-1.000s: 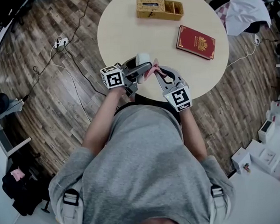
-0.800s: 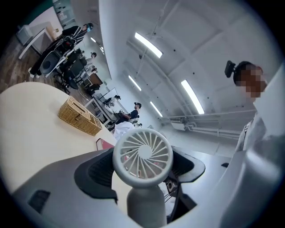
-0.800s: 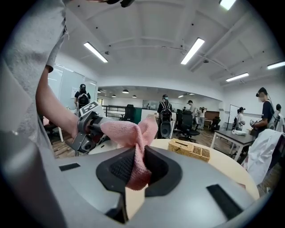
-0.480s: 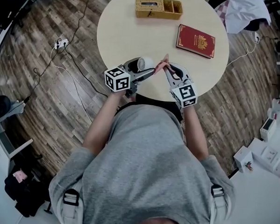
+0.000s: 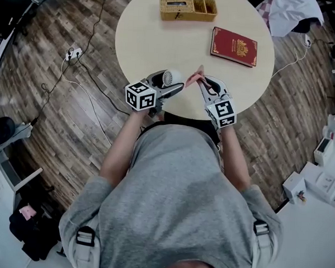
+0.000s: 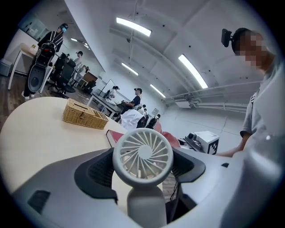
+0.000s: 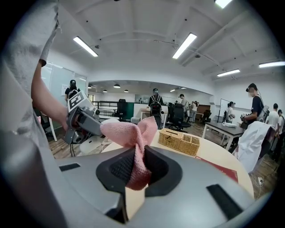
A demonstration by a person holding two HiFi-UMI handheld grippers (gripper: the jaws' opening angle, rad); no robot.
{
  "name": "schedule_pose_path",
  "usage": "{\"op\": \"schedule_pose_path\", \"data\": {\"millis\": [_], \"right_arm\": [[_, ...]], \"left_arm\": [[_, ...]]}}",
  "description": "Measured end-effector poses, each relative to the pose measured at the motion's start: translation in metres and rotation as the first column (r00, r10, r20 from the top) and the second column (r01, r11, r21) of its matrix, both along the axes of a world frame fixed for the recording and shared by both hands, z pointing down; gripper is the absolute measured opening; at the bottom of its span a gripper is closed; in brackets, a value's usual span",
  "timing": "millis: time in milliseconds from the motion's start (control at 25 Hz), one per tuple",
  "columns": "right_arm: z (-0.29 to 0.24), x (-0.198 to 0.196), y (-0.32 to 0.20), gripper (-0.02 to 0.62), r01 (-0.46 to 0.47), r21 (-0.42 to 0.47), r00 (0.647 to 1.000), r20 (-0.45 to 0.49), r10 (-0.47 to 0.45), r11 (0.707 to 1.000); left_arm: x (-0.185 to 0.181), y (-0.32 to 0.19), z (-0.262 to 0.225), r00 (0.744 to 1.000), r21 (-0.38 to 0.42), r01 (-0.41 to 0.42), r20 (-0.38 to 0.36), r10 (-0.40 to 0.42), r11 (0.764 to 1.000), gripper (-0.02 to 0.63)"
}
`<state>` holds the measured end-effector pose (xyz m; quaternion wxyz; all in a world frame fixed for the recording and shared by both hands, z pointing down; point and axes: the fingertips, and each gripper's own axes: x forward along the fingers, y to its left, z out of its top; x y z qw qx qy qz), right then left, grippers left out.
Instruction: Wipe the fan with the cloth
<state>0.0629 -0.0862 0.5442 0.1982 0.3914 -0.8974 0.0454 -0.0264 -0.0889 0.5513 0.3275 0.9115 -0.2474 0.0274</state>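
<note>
A small white hand-held fan [image 6: 142, 156] stands upright between the jaws of my left gripper [image 6: 141, 173], which is shut on its handle. In the head view the fan [image 5: 171, 77] hangs over the near edge of the round table, with the left gripper [image 5: 169, 87] pointing right. My right gripper [image 7: 139, 169] is shut on a pink cloth [image 7: 131, 133], whose loose end sticks up past the jaws. From above, the cloth [image 5: 195, 77] sits just right of the fan with a small gap, and the right gripper [image 5: 201, 82] points up and left.
On the round beige table [image 5: 161, 40] lie a wicker basket [image 5: 188, 8] at the far side and a red book [image 5: 233, 47] to the right. A power strip with cables [image 5: 74, 52] lies on the wooden floor to the left. A chair with white fabric [image 5: 291, 14] stands at the top right.
The right gripper with the cloth has shifted right, off the fan. The left gripper has rolled and sunk a little, so the fan's head has turned.
</note>
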Motion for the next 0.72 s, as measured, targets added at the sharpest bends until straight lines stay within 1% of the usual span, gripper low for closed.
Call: {"op": "schedule_pose_path", "data": {"millis": [160, 320, 520, 720], "right_arm": [[0.009, 0.001, 0.002, 0.041, 0.001, 0.000, 0.999, -0.054, -0.001, 1.000], [0.012, 0.000, 0.003, 0.041, -0.007, -0.015, 0.999, -0.042, 0.006, 1.000], [0.019, 0.010, 0.000, 0.041, -0.025, -0.014, 0.999, -0.038, 0.025, 1.000], [0.022, 0.020, 0.001, 0.041, -0.042, -0.035, 0.998, -0.037, 0.041, 0.999]], "left_arm": [[0.000, 0.004, 0.005, 0.998, 0.011, -0.015, 0.053, 0.014, 1.000, 0.374], [-0.004, 0.004, 0.007, 0.997, 0.010, -0.008, 0.073, 0.007, 1.000, 0.374], [-0.003, 0.003, 0.013, 0.996, 0.001, -0.004, 0.087, 0.004, 1.000, 0.374], [0.001, 0.005, 0.017, 0.996, -0.008, 0.000, 0.095, 0.000, 1.000, 0.374]]}}
